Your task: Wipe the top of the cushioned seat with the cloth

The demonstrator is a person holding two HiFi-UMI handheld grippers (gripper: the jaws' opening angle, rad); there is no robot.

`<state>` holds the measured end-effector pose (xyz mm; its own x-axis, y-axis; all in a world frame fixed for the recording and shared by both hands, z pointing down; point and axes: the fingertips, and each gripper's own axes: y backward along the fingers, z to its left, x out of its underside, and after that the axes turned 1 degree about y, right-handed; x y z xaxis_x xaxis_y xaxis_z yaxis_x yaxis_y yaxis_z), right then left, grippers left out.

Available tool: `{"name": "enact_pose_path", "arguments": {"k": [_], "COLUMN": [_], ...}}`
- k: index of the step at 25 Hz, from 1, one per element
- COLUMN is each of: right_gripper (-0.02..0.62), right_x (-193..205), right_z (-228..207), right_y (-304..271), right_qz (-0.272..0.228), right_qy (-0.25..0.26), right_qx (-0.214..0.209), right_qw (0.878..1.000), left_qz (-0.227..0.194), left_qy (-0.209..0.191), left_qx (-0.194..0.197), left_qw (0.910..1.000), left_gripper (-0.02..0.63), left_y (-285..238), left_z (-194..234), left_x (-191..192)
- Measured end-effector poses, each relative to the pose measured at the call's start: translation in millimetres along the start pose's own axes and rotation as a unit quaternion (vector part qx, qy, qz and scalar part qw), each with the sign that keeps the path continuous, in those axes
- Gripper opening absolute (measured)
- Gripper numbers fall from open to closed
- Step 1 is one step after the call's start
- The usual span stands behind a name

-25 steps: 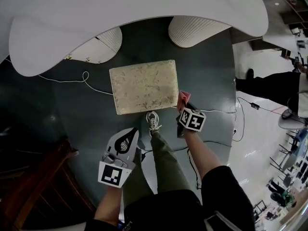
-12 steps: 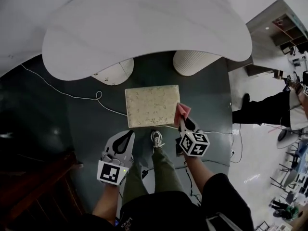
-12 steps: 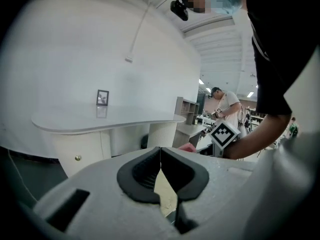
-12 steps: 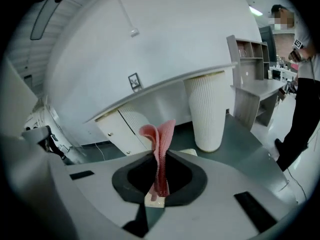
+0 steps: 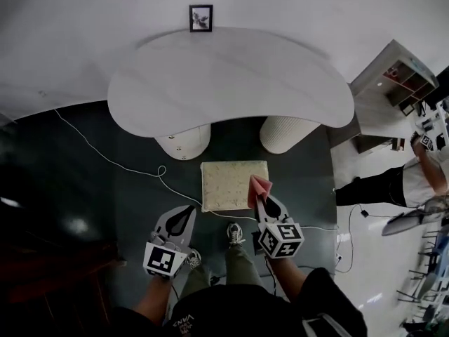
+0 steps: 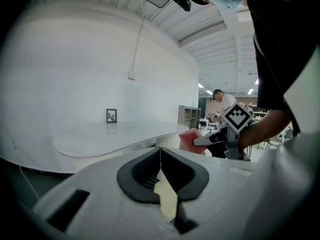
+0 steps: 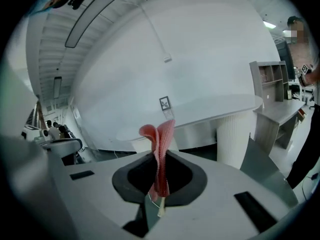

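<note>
Pink cloth (image 5: 259, 186), folded into an upright fan, is pinched between the jaws of the right gripper (image 5: 262, 201). The right gripper view shows the grip at the cloth's (image 7: 159, 149) lower edge, so most of the fabric projects beyond the right gripper (image 7: 159, 179). This probably leaves free material to drag over a surface.

In the head view the cloth overlaps the right edge of the cushioned seat (image 5: 228, 184). The seat is a cream, patterned square on the dark floor (image 5: 105, 188). It sits just in front of the two ribbed pedestals (image 5: 289, 133) of the white table (image 5: 231, 76). The left gripper view shows the right gripper (image 6: 212, 140) and cloth (image 6: 189, 140) raised to about table height, so the cloth is judged to be above the seat and not touching it.

The left gripper (image 5: 186, 210) hangs to the left of the seat and apart from it. Its own view shows the left gripper (image 6: 160, 166) with jaws pressed together and nothing between them. It is probably kept aside because one gripper is enough for wiping.

A shoe (image 5: 236, 233) rests near the seat's front edge, which places the person squarely before the work. A thin cable (image 5: 140, 168) crosses the floor to the seat's left, clear of its top.

Wiping is judged not yet begun. The next move calls for lowering the cloth until its free fold lies on the cushion.
</note>
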<state>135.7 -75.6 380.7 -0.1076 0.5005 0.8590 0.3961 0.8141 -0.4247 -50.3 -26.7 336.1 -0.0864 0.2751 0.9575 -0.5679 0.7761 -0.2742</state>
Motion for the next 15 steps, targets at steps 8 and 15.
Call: {"name": "enact_pose_path", "arguments": {"k": [8,15], "right_gripper": [0.026,0.026], "right_x": [-9.0,-11.6], "right_z": [79.9,115.9], "right_y": [43.6,78.7], "right_qz": [-0.027,-0.052], "right_qy": [0.008,0.003], "right_qx": [-0.030,-0.022], "right_qw": [0.999,0.998], "left_qz": [-0.019,-0.022], "left_qy": [-0.012,-0.032], "left_qx": [-0.010,-0.003], "left_qw": [0.9997,0.9992], "left_gripper": [0.018,0.018], "left_y": [68.5,112.2], "left_z": [12.5,15.7], "left_x": [-13.5,-21.6]}}
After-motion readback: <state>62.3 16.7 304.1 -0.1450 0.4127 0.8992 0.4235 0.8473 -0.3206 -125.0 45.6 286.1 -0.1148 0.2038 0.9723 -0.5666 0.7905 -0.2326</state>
